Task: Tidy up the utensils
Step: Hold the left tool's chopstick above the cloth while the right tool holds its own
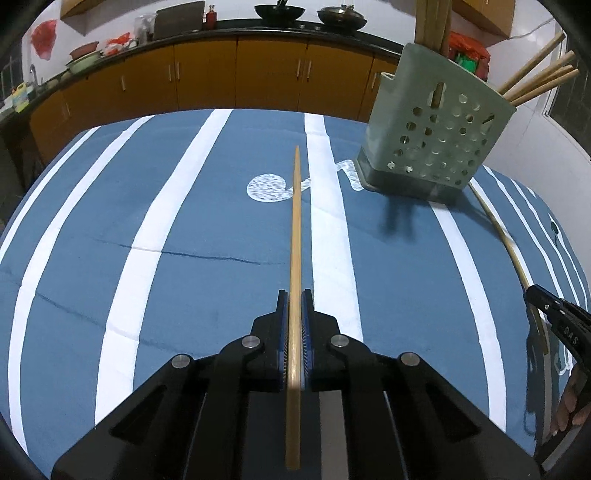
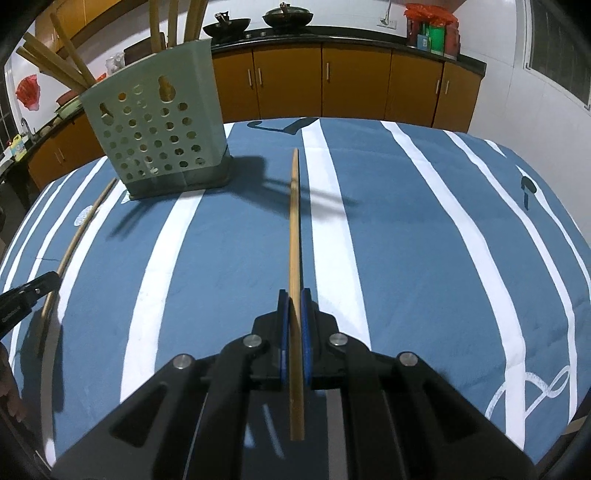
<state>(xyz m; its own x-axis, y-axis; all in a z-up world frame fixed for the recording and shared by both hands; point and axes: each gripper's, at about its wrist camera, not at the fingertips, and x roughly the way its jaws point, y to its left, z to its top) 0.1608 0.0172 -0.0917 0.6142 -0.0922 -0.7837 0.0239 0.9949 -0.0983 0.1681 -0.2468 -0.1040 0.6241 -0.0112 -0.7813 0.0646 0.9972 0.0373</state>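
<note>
My left gripper (image 1: 294,295) is shut on a wooden chopstick (image 1: 295,229) that points forward over the blue striped cloth. My right gripper (image 2: 294,295) is shut on a second wooden chopstick (image 2: 294,221), also pointing forward. A pale green perforated utensil holder (image 1: 436,136) stands on the table ahead to the right in the left wrist view, and ahead to the left in the right wrist view (image 2: 159,133). Several wooden chopsticks (image 1: 539,77) stick out of its top. Each gripper's chopstick shows at the edge of the other's view (image 1: 517,251) (image 2: 74,240).
The table is covered by a blue cloth with white stripes (image 1: 147,240). Orange kitchen cabinets (image 1: 236,74) with a dark counter, woks (image 1: 279,13) and bowls run behind the table. The right gripper's tip (image 1: 554,314) shows at the right edge of the left wrist view.
</note>
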